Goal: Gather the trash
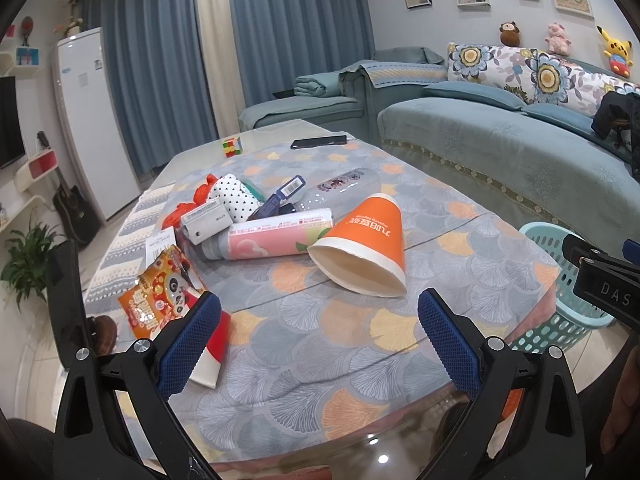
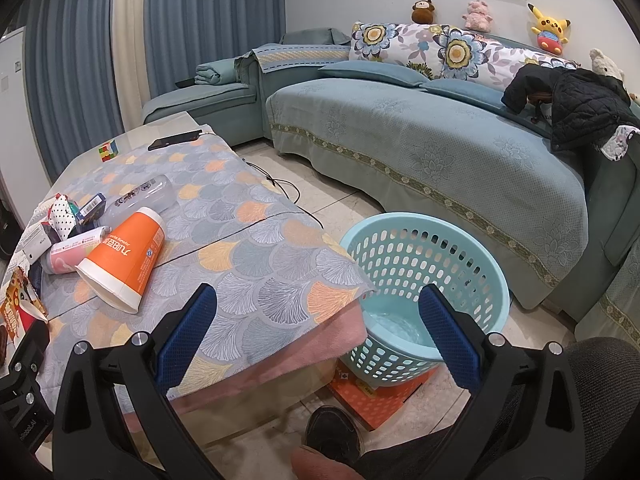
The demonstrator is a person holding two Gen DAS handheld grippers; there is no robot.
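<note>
An orange paper cup (image 1: 366, 248) lies on its side on the table cloth (image 1: 320, 340), mouth toward me; it also shows in the right wrist view (image 2: 122, 256). Behind it lies a pile of trash: a pink roll (image 1: 276, 232), a clear plastic bottle (image 1: 340, 190), a polka-dot pack (image 1: 234, 196), a grey box (image 1: 204, 220) and an orange snack bag (image 1: 160, 296). My left gripper (image 1: 318, 312) is open and empty just in front of the cup. My right gripper (image 2: 318, 308) is open and empty over the table's corner, beside the light-blue basket (image 2: 424, 264).
The basket stands on an orange box (image 2: 380, 396) on the floor right of the table. A phone (image 1: 318, 142) and a puzzle cube (image 1: 232, 147) lie at the table's far end. A blue sofa (image 2: 420, 140) runs behind. A shoe (image 2: 332, 432) is below.
</note>
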